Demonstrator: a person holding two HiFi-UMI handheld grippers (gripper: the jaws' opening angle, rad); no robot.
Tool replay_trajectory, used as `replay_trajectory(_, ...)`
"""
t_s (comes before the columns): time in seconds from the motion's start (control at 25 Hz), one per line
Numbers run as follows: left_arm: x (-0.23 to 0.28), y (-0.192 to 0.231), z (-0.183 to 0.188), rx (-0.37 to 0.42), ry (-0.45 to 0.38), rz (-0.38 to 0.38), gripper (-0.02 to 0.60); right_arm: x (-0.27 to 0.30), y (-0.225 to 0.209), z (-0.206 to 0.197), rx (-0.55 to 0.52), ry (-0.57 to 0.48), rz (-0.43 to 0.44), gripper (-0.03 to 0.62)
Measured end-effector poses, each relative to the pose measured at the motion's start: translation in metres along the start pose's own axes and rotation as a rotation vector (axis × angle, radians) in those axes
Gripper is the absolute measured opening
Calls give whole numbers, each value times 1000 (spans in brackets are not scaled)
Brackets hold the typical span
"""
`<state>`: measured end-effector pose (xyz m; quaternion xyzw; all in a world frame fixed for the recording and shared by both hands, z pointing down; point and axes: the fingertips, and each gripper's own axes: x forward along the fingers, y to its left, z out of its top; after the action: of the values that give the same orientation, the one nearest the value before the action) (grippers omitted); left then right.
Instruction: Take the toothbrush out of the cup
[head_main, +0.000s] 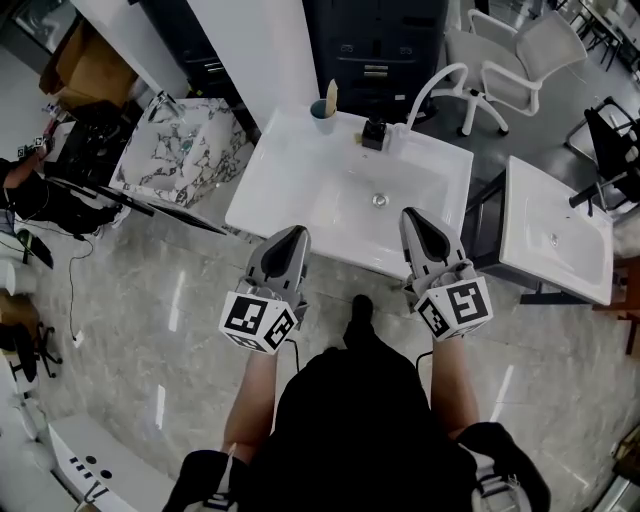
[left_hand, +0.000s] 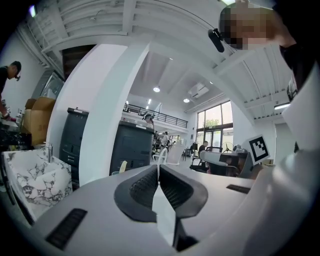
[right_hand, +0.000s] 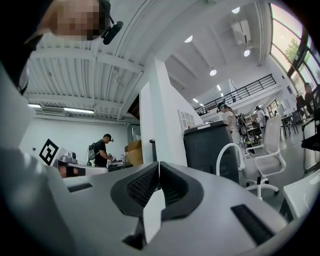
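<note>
Tongs in both hands, each pair pressed together with nothing between: the left tongs and the right tongs point level toward a white washbasin. In the head view their tips overlap its near rim, well apart from each other.

The toothbrush stands upright in a small blue-green cup at the far left corner of the washbasin, well away from both tongs. Its lower part is hidden inside the cup, and its pale top is too small to make out in detail. In the left gripper view the gripper's own grey body covers nearly all of the cup, and only the pale top of the toothbrush pokes above it.

A curved white tap rises at the far right corner. Just beside it sits a small black object, too small to identify. The person's dark clothing hides the floor below the tongs. A second washbasin stands apart on the right, and a marble-patterned basin on the left.
</note>
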<state>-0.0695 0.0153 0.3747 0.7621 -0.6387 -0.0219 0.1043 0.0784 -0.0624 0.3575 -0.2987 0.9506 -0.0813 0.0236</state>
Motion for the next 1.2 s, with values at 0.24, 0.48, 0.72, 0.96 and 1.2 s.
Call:
replay_trajectory(0.24, 33, -2, -2, 5, 2, 13, 26, 18, -30, 0, -9, 6, 25, 32)
replay_trajectory(0.48, 45, 4, -4, 8, 11, 41, 26, 37, -41, -5, -7, 25, 64, 32)
replay_trajectory(0.72, 51, 11, -9, -1, 29, 65, 25, 46, -35, -12, 2, 45, 98, 32)
replay_trajectory(0.96, 66, 28, -11, -6, 36, 64, 25, 60, -43, -25, 26, 68, 80, 32)
replay_trajectory(1.2, 94, 53, -2, -7, 24, 11, 26, 83, -48, -15, 2, 53, 40, 32)
